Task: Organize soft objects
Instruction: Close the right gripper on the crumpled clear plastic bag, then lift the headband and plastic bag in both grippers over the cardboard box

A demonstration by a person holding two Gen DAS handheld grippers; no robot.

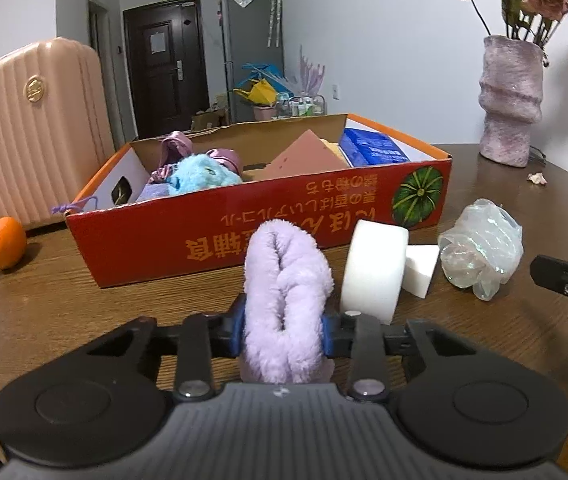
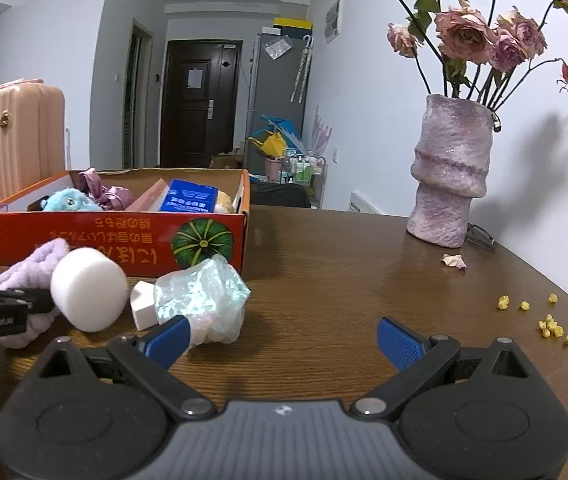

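A sorting job is standing roughly half done on a wooden surface point(image 2: 324, 280). The red cardboard box point(image 1: 212, 236) is already holding a blue plush toy point(image 1: 200, 174), purple fabric pieces point(image 1: 176, 144), a pink sponge wedge point(image 1: 308, 156) and a blue packet point(image 1: 372, 148). The left tongs point(image 1: 284, 330) are squeezing a lilac fluffy headband point(image 1: 284, 280) just in front of the box, the band bulging up between the blue pads. The right tongs point(image 2: 284, 338) are hanging open over bare wood, gripping nothing. Still waiting outside the box are a white foam cylinder point(image 2: 88, 292), a small white wedge sponge point(image 2: 144, 304) beside it, and a crumpled clear plastic bag point(image 2: 204, 296). By the look of things, the headband is going in next.
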